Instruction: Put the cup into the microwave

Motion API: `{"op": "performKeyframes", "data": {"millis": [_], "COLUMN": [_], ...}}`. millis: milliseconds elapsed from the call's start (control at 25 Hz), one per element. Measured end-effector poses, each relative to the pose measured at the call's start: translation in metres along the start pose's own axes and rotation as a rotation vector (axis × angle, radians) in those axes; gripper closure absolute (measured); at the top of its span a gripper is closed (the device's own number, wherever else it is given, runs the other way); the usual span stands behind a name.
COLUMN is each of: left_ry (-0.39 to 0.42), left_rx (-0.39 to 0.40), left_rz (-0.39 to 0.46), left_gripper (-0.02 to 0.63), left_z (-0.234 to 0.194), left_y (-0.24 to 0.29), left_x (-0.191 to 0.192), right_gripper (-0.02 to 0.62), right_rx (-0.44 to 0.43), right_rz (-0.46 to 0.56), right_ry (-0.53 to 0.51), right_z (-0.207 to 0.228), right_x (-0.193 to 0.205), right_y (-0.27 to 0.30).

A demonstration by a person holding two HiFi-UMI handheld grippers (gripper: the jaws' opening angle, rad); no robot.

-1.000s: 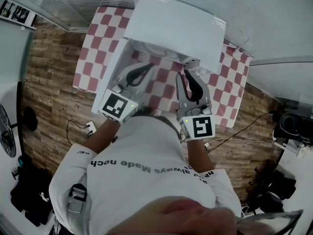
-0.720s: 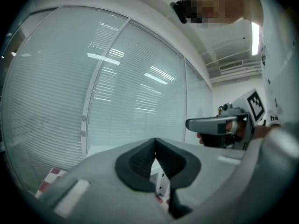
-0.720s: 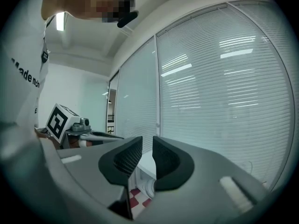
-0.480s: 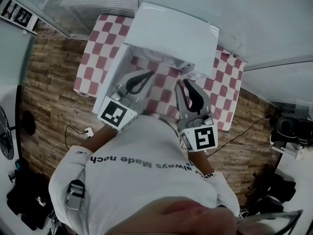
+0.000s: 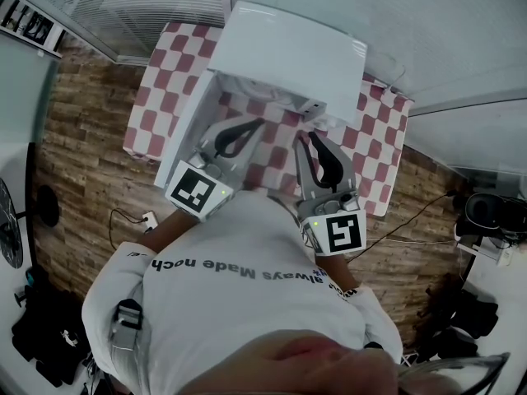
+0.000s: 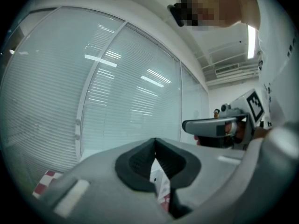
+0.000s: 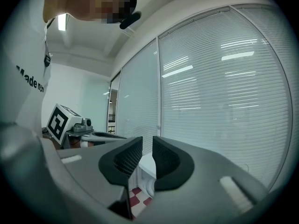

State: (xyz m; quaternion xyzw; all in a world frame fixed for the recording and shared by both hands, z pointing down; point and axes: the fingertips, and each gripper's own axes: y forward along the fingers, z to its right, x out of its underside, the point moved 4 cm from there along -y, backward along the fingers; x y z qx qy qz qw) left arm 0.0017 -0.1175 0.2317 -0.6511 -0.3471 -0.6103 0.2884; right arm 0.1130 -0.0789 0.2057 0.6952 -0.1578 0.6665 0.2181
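On the left gripper [image 6: 155, 144]: tips pressed together, nothing held, only a small gap lower down between the pads. On the right gripper [image 7: 147, 149]: pads parallel with a narrow slit between them, nothing in it. Both raised side by side in front of a white shirt [image 5: 239, 295], pointing toward the microwave [image 5: 288, 52].

Just past the right gripper's slit, a pale rounded shape [image 7: 149, 186] at the foot of the white microwave, over the checks. Possibly the cup, but too small to tell, and not made out for certain in the head view.

Counted: two grippers, one microwave, one door [image 5: 188, 130] swung open at the left.

Underneath, a red-and-white checked cloth [image 5: 156, 81] over one table. Around it, a wood-plank floor [image 5: 82, 163] and glass walls with white blinds [image 5: 148, 6].
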Motion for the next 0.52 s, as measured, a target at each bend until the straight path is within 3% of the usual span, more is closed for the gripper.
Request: {"op": "performKeyframes", "data": {"millis": [360,520], "left_ry": [0.004,0.017], "left_rx": [0.004,0.003], "left_rz": [0.011,-0.021], "left_gripper": [0.601,0.601], "left_z": [0.0025,0.0045], "left_y": [0.0015,0.0004], "left_x": [-0.0025,0.0012], "right_gripper": [0.528,0.528], "right_rx": [-0.007,-0.01], "right_rz": [0.006,0.011], "right_ry": [-0.002,-0.006], "right_z": [-0.0012,-0.0015], "right_x": [-0.0035,-0.0032], "right_y": [-0.0019,-0.0043]}}
